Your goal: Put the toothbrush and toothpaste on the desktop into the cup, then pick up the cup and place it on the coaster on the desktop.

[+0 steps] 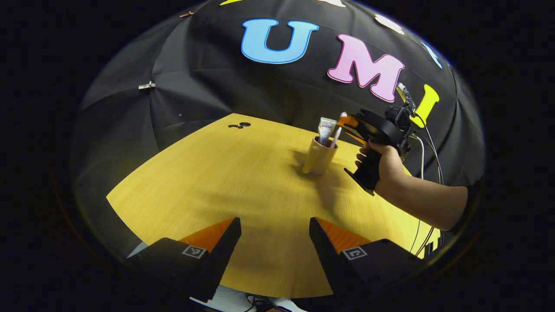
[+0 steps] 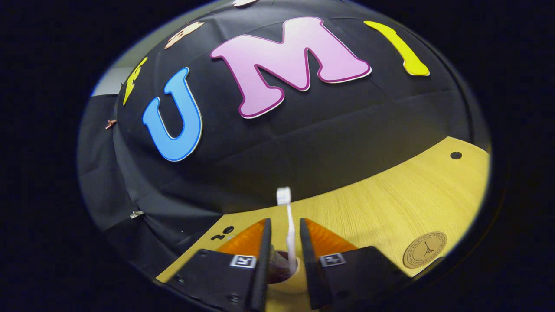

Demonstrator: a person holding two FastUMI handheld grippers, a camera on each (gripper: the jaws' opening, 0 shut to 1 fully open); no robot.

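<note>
A pale yellow ceramic cup (image 1: 319, 157) with a dark inside stands upright on the yellow wooden bench (image 1: 225, 182), toward its far right. A white toothpaste tube (image 1: 326, 128) and a slim white toothbrush (image 1: 337, 130) stand in it, leaning against the rim, the brush head up. A round brown cork coaster (image 2: 424, 249) lies flat on the bench, well apart from the cup.

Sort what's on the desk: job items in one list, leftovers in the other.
Job items:
- cup
- toothpaste, standing in the cup
- toothbrush, in the cup
- coaster, bare
- right gripper

Just lying about:
- small black pieces at the desk's far edge
- clip on the cloth wall
</note>
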